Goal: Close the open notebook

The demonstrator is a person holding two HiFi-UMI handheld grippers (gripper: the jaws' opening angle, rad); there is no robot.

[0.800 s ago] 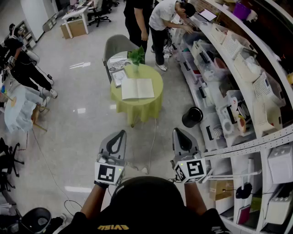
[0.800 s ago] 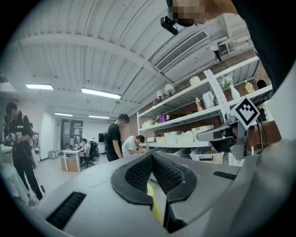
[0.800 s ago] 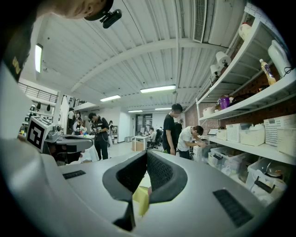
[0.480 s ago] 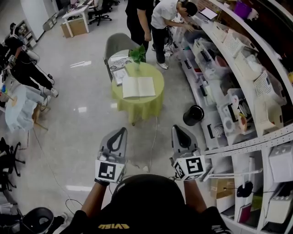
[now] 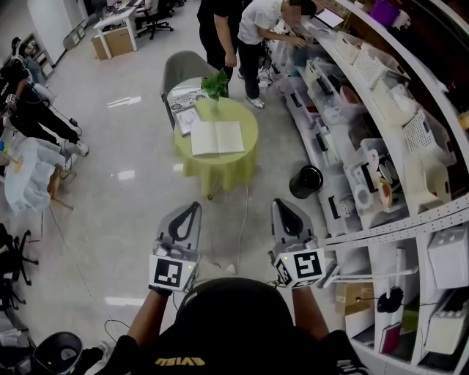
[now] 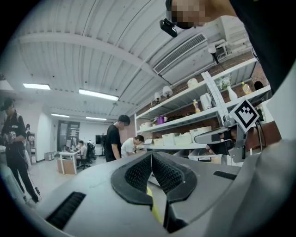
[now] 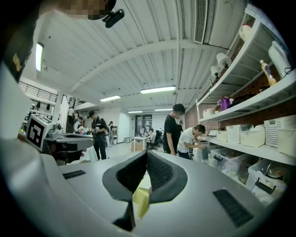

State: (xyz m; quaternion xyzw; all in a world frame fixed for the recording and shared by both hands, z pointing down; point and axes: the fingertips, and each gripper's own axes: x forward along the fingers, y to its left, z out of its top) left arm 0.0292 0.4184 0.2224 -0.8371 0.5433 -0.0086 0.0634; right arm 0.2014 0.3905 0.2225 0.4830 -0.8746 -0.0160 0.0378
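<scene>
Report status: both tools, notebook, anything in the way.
Left tool shut, empty; right tool shut, empty. Notebook open on green table, far ahead, untouched. Only a floor cable between.

Open notebook (image 5: 218,138) lies flat on round green surface (image 5: 220,170), far ahead. Plant (image 5: 215,86) and papers (image 5: 186,98) behind it, grey chair (image 5: 182,67) beyond. Black bin (image 5: 305,181) on floor by shelves (image 5: 381,110). Left gripper (image 5: 193,211) and right gripper (image 5: 281,206) low, side by side, jaws together, well apart from surface.

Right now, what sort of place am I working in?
Most likely an open-plan office or lab workroom: long wall shelves crowded with storage bins, a desk with office chairs at the far end, and a round table with a green cloth holding the open notebook.
</scene>
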